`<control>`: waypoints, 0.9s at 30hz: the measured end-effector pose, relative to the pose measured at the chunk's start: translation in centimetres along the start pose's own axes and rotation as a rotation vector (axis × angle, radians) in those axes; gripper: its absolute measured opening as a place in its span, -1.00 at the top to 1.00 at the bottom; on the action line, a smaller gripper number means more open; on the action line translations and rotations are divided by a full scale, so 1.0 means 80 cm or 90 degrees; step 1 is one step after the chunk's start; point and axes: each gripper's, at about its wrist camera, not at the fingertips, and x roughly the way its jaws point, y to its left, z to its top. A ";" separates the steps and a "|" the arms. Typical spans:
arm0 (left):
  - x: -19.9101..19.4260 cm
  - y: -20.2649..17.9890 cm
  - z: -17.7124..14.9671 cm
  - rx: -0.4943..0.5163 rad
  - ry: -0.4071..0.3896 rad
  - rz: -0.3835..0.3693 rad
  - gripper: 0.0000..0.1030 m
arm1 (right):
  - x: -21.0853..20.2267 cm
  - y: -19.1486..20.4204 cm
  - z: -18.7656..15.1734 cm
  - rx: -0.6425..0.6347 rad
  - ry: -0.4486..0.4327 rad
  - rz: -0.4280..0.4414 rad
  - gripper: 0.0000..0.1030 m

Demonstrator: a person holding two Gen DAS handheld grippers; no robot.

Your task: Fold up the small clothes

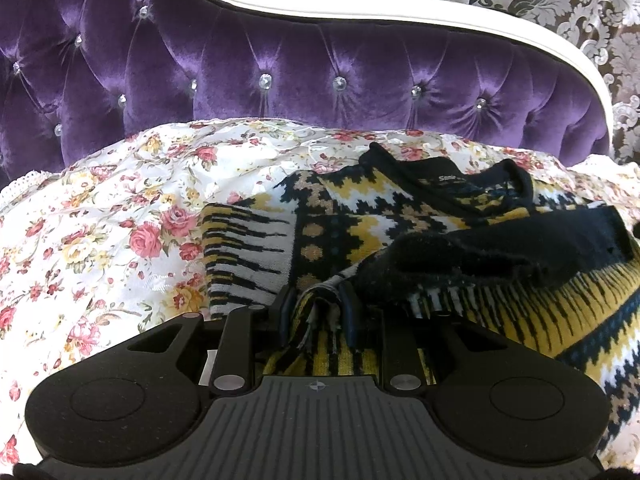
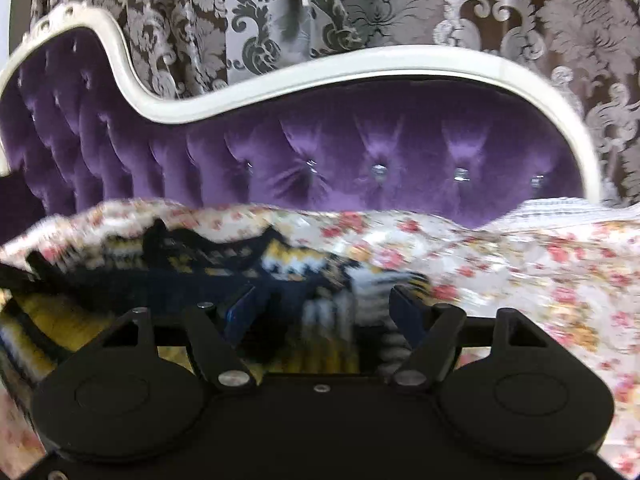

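A small knitted sweater [image 1: 360,220] in black, yellow and white lies on the flowered bedspread [image 1: 120,208]. Its black collar points toward the headboard, and a black sleeve is folded across it at the right. My left gripper [image 1: 318,304] is shut on a bunched fold of the sweater's patterned edge, which sticks up between the two pads. In the blurred right wrist view the sweater [image 2: 280,268] lies left of centre. My right gripper [image 2: 322,300] stands open just above its right edge, and nothing is pressed between its blue pads [image 2: 404,312].
A purple tufted headboard [image 1: 280,64] with a white curved frame [image 2: 360,68] rises right behind the bed. Patterned grey and brown curtains [image 2: 520,12] hang beyond it. Flowered bedspread [image 2: 540,280] spreads out to the right of the sweater.
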 end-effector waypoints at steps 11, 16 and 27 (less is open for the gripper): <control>0.001 -0.003 0.001 0.008 0.001 0.008 0.50 | 0.020 0.033 -0.005 -0.127 0.039 -0.004 -0.47; 0.001 -0.001 0.001 0.006 0.000 0.005 0.50 | 0.070 0.026 0.031 -0.031 0.046 -0.003 -0.47; 0.005 0.010 0.026 -0.003 0.056 -0.028 0.52 | 0.030 -0.016 0.018 0.138 0.003 0.007 -0.47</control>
